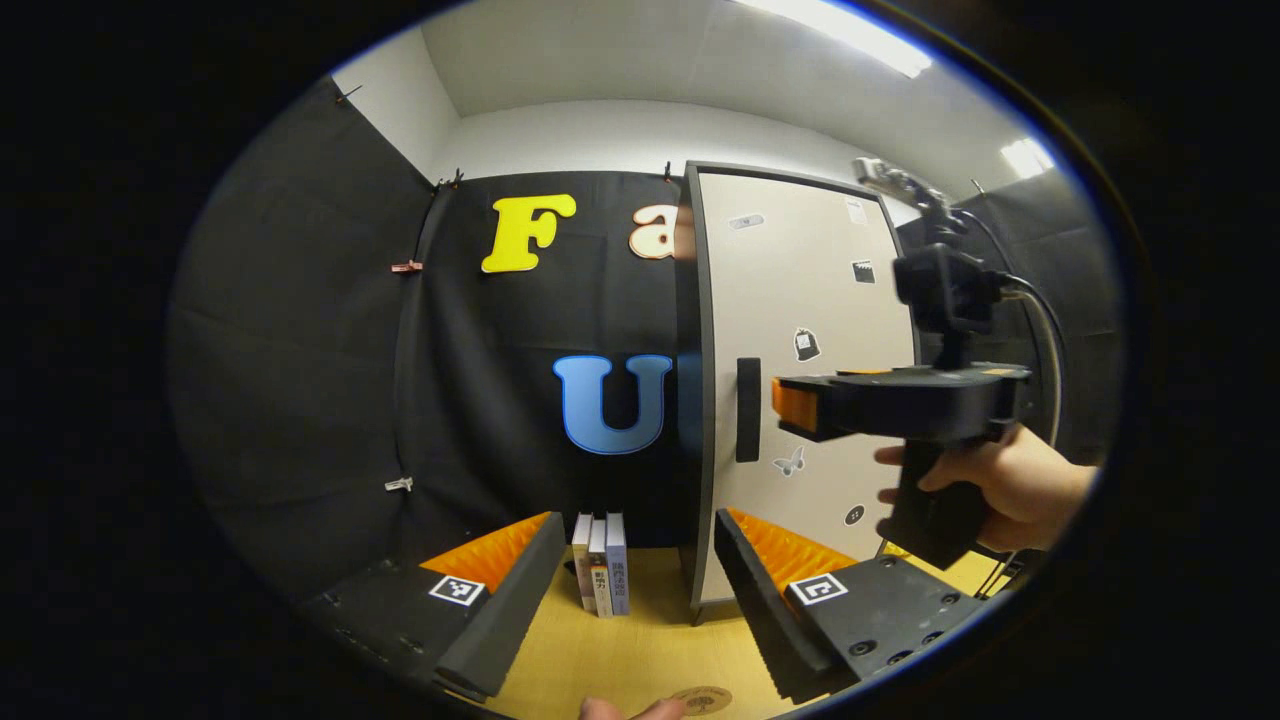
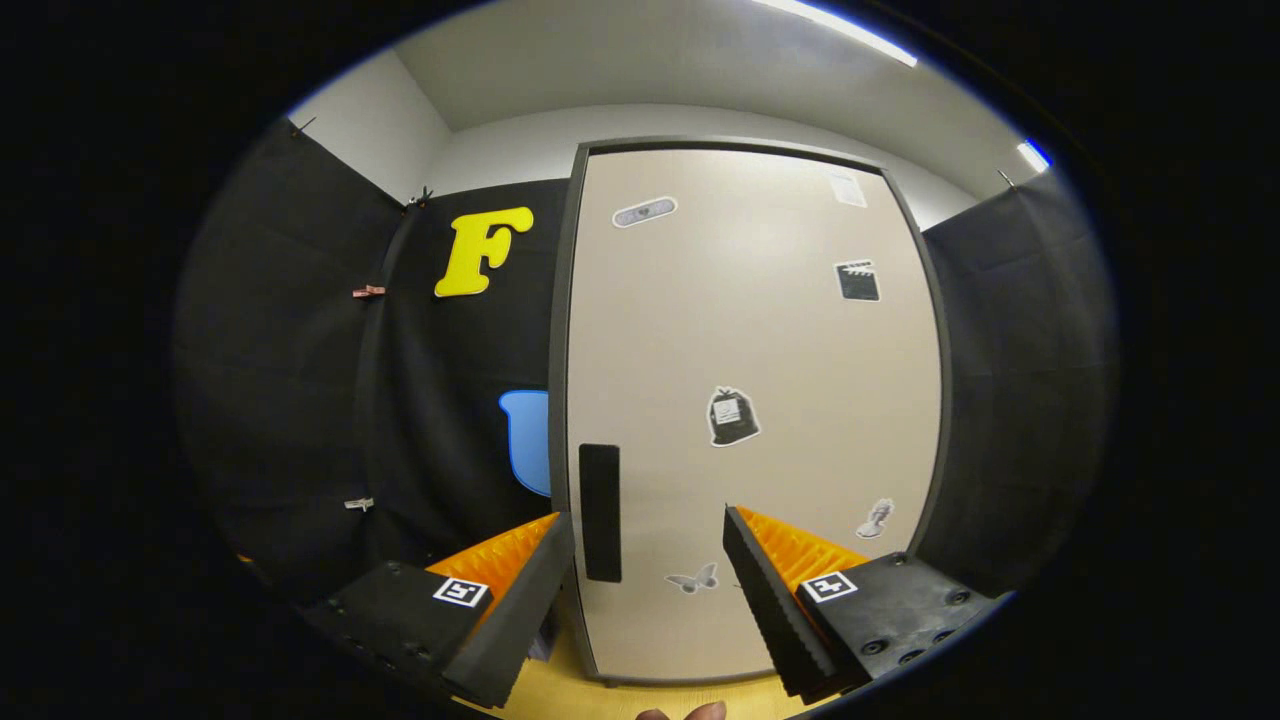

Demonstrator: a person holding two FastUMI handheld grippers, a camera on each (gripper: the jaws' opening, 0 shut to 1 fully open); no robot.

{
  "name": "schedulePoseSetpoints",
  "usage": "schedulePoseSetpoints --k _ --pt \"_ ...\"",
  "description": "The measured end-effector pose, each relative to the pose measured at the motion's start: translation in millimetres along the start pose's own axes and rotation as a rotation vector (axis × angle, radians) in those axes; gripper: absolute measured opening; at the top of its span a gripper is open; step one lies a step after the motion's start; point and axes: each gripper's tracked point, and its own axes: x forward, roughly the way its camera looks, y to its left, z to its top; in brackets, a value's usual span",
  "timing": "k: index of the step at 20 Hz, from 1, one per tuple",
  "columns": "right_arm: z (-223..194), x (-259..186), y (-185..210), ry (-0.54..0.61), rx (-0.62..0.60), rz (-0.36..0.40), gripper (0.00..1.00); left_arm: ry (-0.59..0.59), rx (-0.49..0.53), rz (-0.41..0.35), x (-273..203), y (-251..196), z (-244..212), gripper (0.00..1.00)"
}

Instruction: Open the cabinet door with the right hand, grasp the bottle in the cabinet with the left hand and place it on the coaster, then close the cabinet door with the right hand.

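The cabinet (image 1: 800, 300) stands on the right with its pale door (image 2: 740, 330) shut, hiding the inside. A dark vertical handle (image 1: 748, 410) sits near the door's left edge. In the left gripper view my right gripper (image 1: 790, 408), held in a hand (image 1: 1010, 485), points at the door just right of that handle. In the right gripper view the handle (image 2: 600, 512) lies ahead, close to the left finger of my open right gripper (image 2: 645, 590). My left gripper (image 1: 640, 590) is open and low over the table. A round coaster (image 1: 700, 698) lies at the bottom edge.
Three books (image 1: 600, 565) stand upright on the wooden table (image 1: 640, 650) just left of the cabinet's base. Black cloth walls close off the back and both sides. A fingertip (image 1: 625, 710) shows at the lower edge.
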Motion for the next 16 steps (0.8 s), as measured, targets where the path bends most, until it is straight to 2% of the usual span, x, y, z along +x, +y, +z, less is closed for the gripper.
schedulePoseSetpoints --k 5,8,9,10,11,13,16 --pt "-21 43 14 0.034 0.028 -0.014 0.98 0.028 -0.021 0.021 -4 11 -14 0.95" --pt "-36 64 20 0.047 0.003 -0.021 0.97 0.038 -0.032 0.038 -4 18 -19 0.95" --pt "-40 67 21 0.051 -0.003 -0.024 0.85 0.043 -0.034 0.043 -4 22 -20 0.95" --pt "-42 73 21 0.049 -0.003 -0.035 0.85 0.045 -0.035 0.050 -7 24 -22 0.95" --pt "-45 79 20 0.051 0.005 -0.045 0.73 0.046 -0.036 0.055 -7 27 -23 0.95" --pt "-52 85 24 0.071 0.042 -0.047 0.57 0.049 -0.037 0.067 -9 33 -24 0.95" --pt "-47 78 21 0.039 0.053 -0.064 0.35 0.055 -0.040 0.085 -11 40 -27 0.95"
